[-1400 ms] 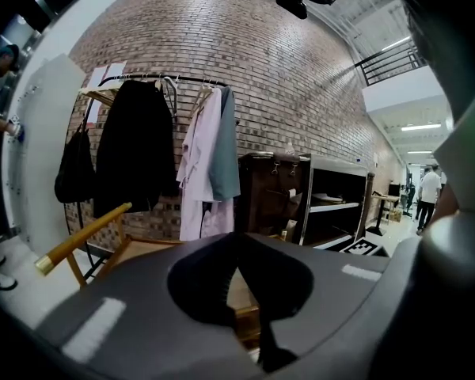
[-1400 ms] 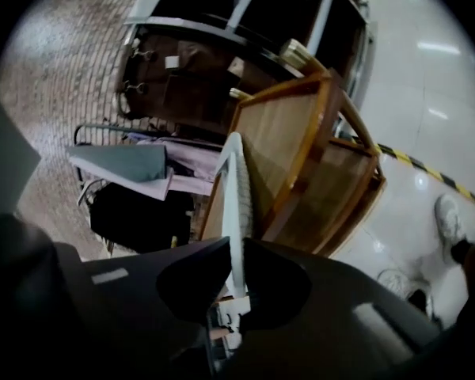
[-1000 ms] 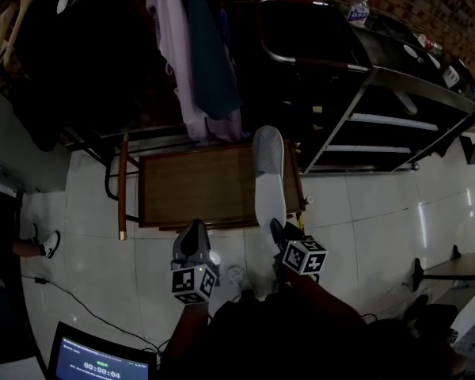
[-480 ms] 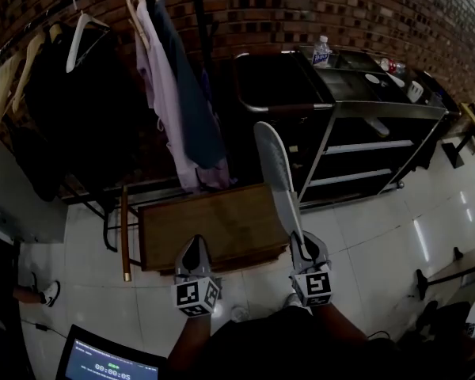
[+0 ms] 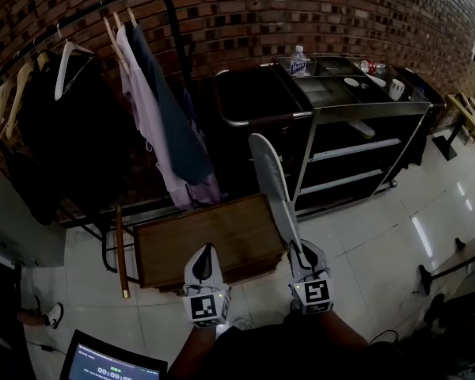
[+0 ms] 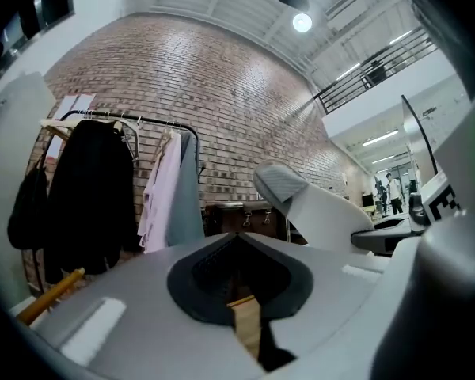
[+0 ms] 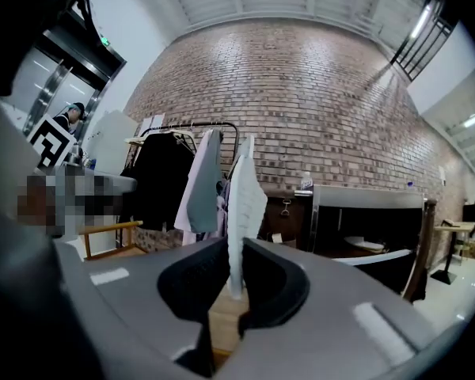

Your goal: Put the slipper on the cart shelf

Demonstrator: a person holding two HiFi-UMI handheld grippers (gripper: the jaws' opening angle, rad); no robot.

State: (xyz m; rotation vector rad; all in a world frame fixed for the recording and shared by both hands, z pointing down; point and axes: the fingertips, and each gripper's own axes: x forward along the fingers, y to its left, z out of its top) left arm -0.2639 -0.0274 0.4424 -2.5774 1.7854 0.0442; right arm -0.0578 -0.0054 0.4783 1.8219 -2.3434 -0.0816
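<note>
My right gripper (image 5: 302,254) is shut on the heel end of a white slipper (image 5: 272,182), which stands up on edge above the low wooden table (image 5: 174,248). In the right gripper view the slipper (image 7: 242,204) rises thin and white from between the jaws. The left gripper (image 5: 203,260) is shut with nothing in it, level with the right one. In the left gripper view the slipper (image 6: 317,208) shows to the right. The black cart (image 5: 356,133) with its metal shelves stands ahead at the right, against the brick wall.
A clothes rack (image 5: 95,101) with hanging garments fills the left. A water bottle (image 5: 299,62) and small items sit on the cart top. A laptop screen (image 5: 103,364) lies at the bottom left. Pale floor tiles (image 5: 380,236) spread to the right, with a stand (image 5: 451,261) at the edge.
The slipper has been lifted off the wooden table and turned up on edge. My view has tilted up towards the cart and wall. Both grippers rose together.
</note>
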